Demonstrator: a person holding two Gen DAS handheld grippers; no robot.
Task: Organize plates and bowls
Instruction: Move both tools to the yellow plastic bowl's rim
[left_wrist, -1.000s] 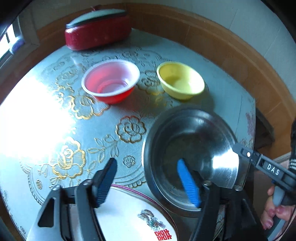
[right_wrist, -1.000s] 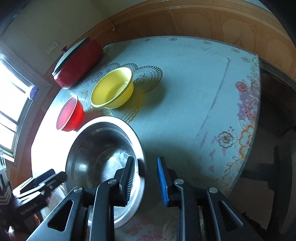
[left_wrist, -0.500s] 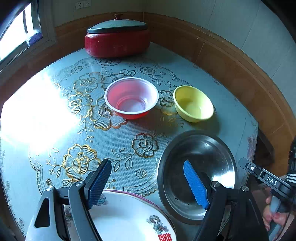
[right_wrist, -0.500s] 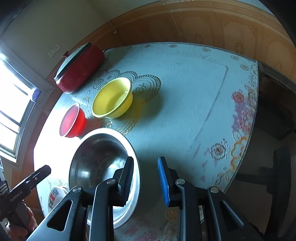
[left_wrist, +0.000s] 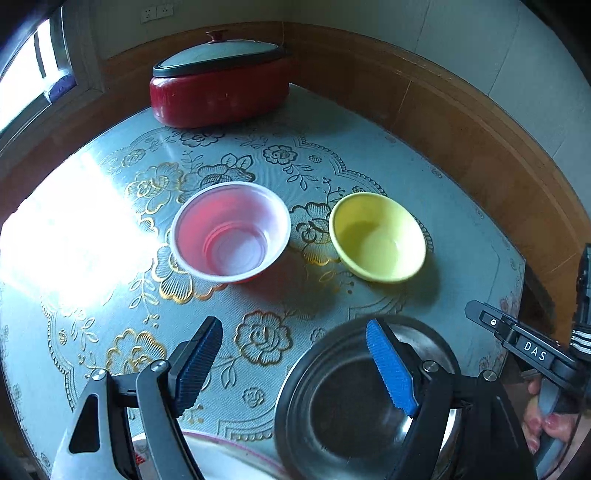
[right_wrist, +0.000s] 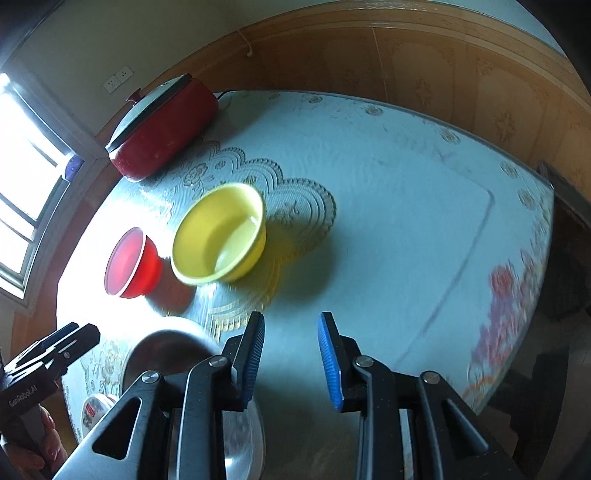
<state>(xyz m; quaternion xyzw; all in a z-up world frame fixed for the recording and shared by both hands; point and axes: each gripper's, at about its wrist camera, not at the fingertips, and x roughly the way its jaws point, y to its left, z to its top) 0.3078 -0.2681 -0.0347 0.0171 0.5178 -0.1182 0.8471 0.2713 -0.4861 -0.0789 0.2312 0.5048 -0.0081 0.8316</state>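
A steel bowl (left_wrist: 332, 417) stands at the table's near edge, beside a white printed plate (left_wrist: 225, 461) that is cut off at the bottom. Farther out stand a red plastic bowl (left_wrist: 229, 232) and a yellow bowl (left_wrist: 376, 236), side by side and apart. My left gripper (left_wrist: 295, 365) hangs open above the cloth, its right finger over the steel bowl, nothing between the pads. My right gripper (right_wrist: 291, 358) has its jaws opening over bare cloth, with nothing between them. It sits to the right of the steel bowl (right_wrist: 166, 350); the yellow bowl (right_wrist: 219, 234) and red bowl (right_wrist: 129, 264) lie beyond.
A red lidded pot (left_wrist: 218, 85) stands at the table's far side near the window. The round table (right_wrist: 406, 221) with its pale blue flowered cloth is ringed by wooden wall panelling. Its edge drops off at the right. A person's fingers (left_wrist: 543, 424) hold the right gripper's handle.
Both grippers drew back and rose from the steel bowl. The left jaws spread wider; the right jaws widened a little and shifted right, clear of the bowl's rim.
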